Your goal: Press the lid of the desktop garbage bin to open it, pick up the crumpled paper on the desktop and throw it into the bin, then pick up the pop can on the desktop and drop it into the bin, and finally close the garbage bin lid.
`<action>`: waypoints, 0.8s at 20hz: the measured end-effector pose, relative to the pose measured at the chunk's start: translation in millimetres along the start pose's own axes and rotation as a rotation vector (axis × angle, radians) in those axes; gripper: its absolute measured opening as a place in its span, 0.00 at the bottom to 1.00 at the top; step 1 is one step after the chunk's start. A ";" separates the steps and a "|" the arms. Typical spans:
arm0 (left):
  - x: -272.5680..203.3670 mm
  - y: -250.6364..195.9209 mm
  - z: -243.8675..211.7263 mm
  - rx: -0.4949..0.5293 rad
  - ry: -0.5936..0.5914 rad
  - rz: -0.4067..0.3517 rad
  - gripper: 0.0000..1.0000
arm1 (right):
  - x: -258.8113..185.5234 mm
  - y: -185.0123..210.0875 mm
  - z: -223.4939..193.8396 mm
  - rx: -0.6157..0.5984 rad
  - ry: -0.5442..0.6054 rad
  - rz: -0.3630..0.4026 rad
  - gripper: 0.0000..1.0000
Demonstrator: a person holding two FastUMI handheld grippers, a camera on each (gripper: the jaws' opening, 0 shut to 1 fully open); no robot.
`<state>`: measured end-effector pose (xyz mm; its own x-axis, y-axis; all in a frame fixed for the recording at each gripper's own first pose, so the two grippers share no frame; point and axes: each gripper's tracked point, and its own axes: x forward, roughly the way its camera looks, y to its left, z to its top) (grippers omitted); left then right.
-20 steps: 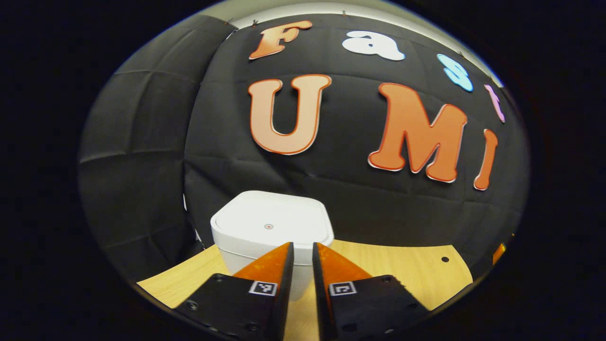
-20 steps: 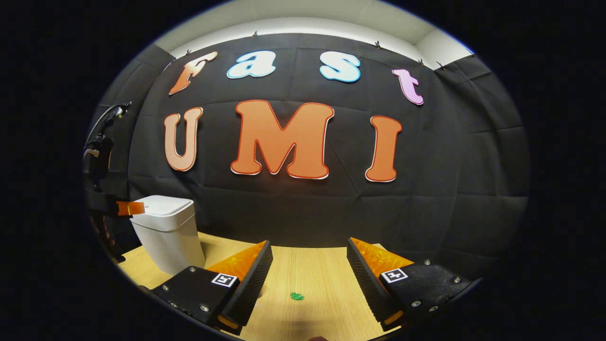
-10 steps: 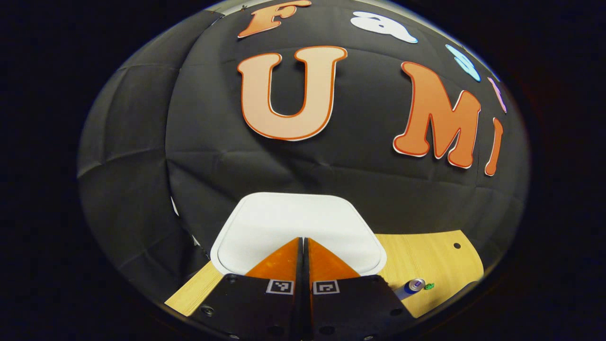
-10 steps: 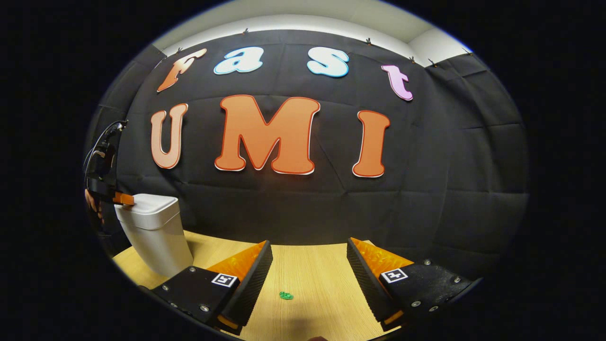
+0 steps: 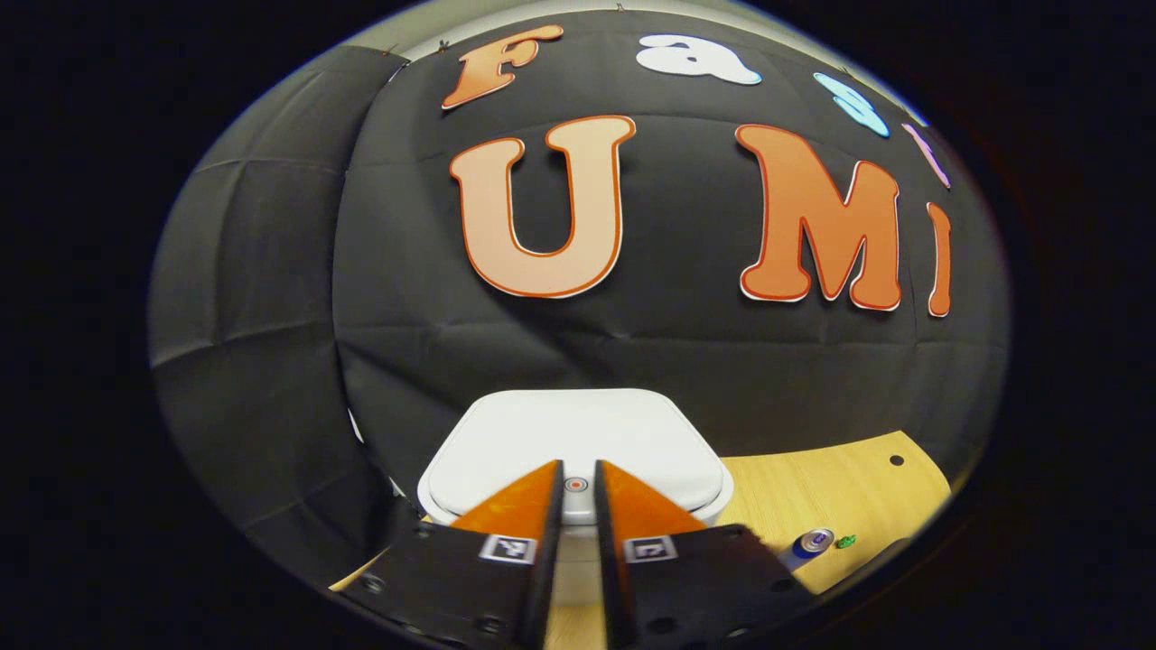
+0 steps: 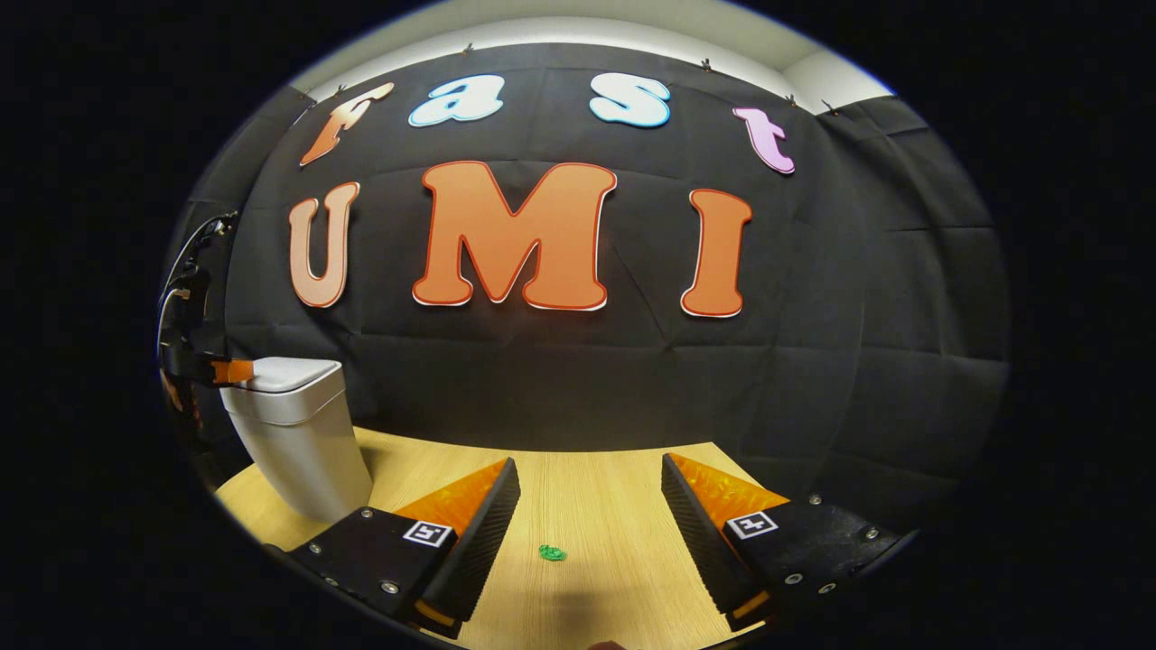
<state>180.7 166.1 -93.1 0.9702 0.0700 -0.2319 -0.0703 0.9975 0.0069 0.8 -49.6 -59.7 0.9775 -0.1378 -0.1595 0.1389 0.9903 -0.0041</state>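
The white desktop bin (image 5: pixel 578 433) stands by the black wall with its lid down. My left gripper (image 5: pixel 578 469) hovers at the lid's near edge, its fingers drawn together with only a thin slit, and the lid's small red dot (image 5: pixel 575 485) shows between the tips. A pop can (image 5: pixel 813 543) lies on the wood desk to the right, with a green crumpled paper (image 5: pixel 845 542) beside it. In the right gripper view, the bin (image 6: pixel 302 442) is at far left with the left gripper (image 6: pixel 230 370) at its lid. My right gripper (image 6: pixel 587 465) stands open above the green paper (image 6: pixel 551 552).
The light wood desk (image 6: pixel 614 487) runs back to the black cloth wall close behind the bin. A small dark hole (image 5: pixel 896 459) marks the desk near its right edge. A hand and cable (image 6: pixel 185 298) show behind the left gripper.
The left gripper moved in over the bin lid and shut tight half a second ago. It has since drawn back slightly, and a thin slit shows between its tips. The right gripper has barely moved.
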 end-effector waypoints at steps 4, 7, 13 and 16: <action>-31.0 3.7 27.3 0.007 -0.120 0.038 0.56 | 4.9 6.4 -14.5 -0.003 0.016 0.036 0.94; -56.2 -8.1 29.4 0.003 -0.134 0.017 0.78 | 19.4 9.8 -46.4 -0.010 0.060 0.062 0.94; -135.0 -37.8 10.6 0.003 -0.109 -0.006 0.91 | 74.5 35.9 -169.5 -0.017 0.347 0.159 0.95; -163.2 -39.8 19.8 0.049 -0.125 0.017 0.95 | 101.9 41.9 -191.4 -0.068 0.361 0.167 0.95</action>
<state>29.8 115.2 -36.2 0.9905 0.0849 -0.1083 -0.0790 0.9952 0.0576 75.9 -18.7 -265.1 0.8656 0.0288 -0.4999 -0.0402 0.9991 -0.0121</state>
